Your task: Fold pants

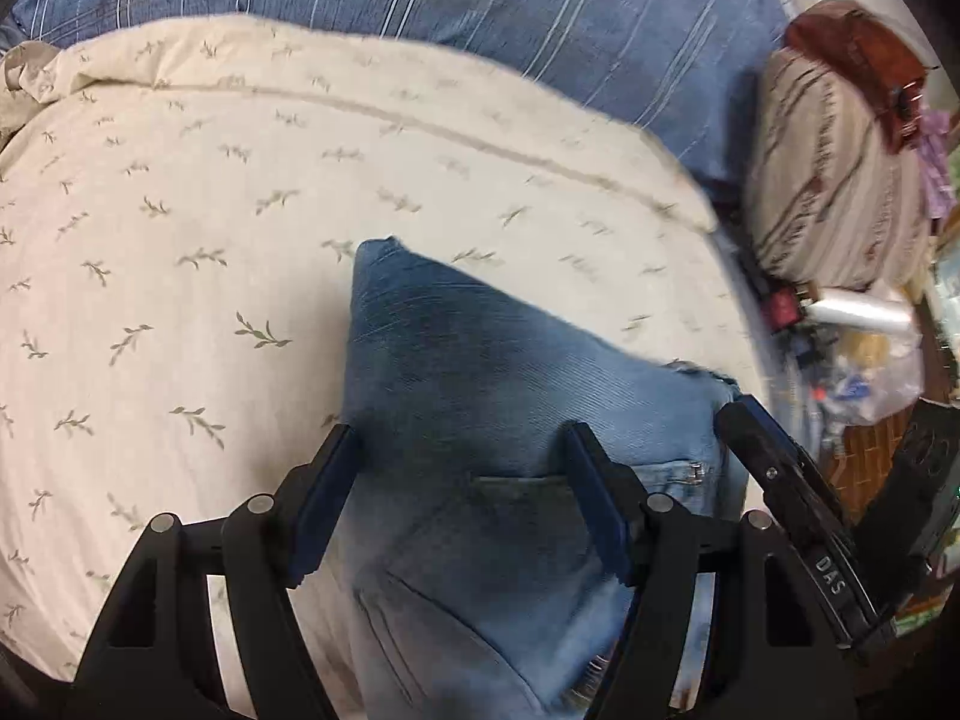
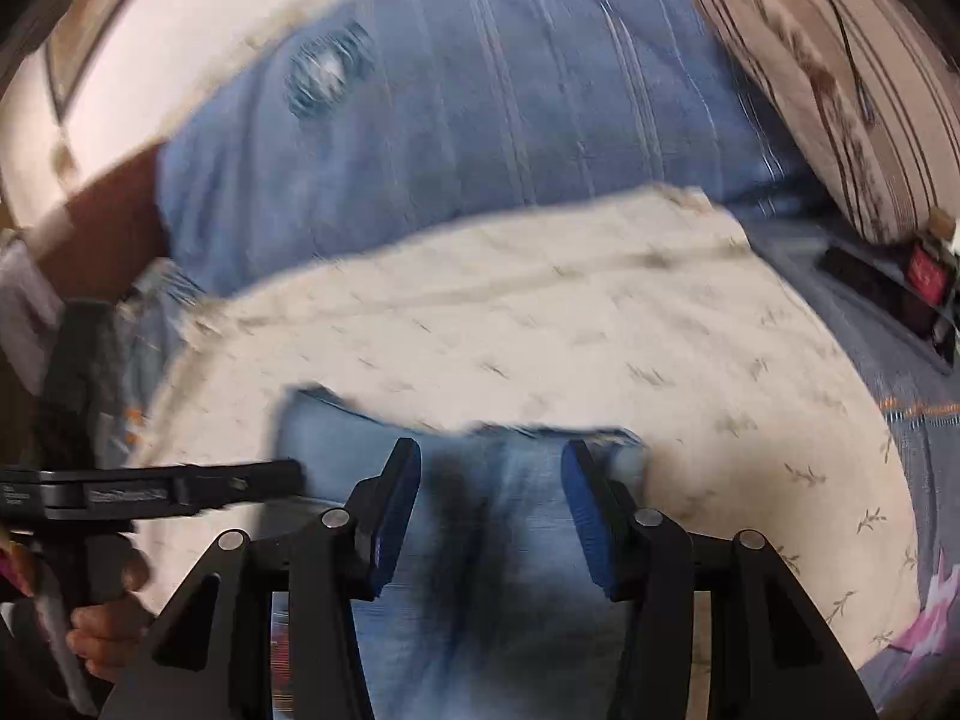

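Observation:
Light blue jeans (image 1: 480, 420) lie folded on a cream leaf-print cloth (image 1: 180, 210); a back pocket shows near the bottom of the left wrist view. My left gripper (image 1: 462, 450) is open just above the jeans, its jaws apart over the denim. The right gripper's fingers (image 1: 780, 480) enter from the right at the jeans' edge. In the right wrist view the jeans (image 2: 492, 540) lie below my right gripper (image 2: 492, 468), which is open with its jaws spread over the denim. The left gripper's fingers (image 2: 240, 486) reach in from the left onto the jeans' corner.
The cream cloth (image 2: 540, 330) lies on a blue striped bedsheet (image 1: 540, 0). A striped pillow (image 1: 840, 180) and cluttered items with a plastic bag (image 1: 870, 360) sit at the right. A dark flat object (image 2: 888, 294) lies beside the pillow (image 2: 840, 90).

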Action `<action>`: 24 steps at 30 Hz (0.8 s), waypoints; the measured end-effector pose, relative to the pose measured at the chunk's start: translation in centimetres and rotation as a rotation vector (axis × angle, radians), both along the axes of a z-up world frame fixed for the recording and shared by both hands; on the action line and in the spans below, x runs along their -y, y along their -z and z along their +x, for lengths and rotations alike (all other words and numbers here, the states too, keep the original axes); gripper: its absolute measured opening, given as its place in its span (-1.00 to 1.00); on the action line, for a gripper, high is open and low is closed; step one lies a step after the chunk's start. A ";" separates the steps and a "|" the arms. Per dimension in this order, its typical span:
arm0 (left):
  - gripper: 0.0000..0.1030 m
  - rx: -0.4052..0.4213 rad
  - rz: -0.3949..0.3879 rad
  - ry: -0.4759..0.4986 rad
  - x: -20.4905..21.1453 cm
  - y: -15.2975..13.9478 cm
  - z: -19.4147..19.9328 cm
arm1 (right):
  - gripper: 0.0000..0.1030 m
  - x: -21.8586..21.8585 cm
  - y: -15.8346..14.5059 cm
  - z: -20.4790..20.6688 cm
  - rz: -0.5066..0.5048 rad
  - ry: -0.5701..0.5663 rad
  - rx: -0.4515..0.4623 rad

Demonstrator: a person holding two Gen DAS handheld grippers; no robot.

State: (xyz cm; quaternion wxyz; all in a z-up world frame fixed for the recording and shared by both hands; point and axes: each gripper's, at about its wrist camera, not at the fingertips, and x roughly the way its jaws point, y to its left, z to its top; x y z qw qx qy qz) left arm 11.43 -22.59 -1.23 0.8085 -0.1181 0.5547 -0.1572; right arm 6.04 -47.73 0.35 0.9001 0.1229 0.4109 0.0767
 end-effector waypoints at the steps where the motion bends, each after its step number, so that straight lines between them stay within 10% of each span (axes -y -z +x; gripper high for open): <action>1: 0.43 0.000 0.018 -0.003 0.2 0.6 0.3 | 0.07 0.4 0.9 0.2 0.028 -0.001 -0.020; 20: 0.49 -0.020 -0.024 -0.030 -2.5 -0.2 -0.5 | 0.30 5.2 -0.3 -2.0 0.261 0.134 -0.043; 24: 0.49 -0.087 -0.167 -0.107 -6.0 0.6 -1.1 | 0.34 5.8 1.4 -1.7 0.368 0.135 -0.090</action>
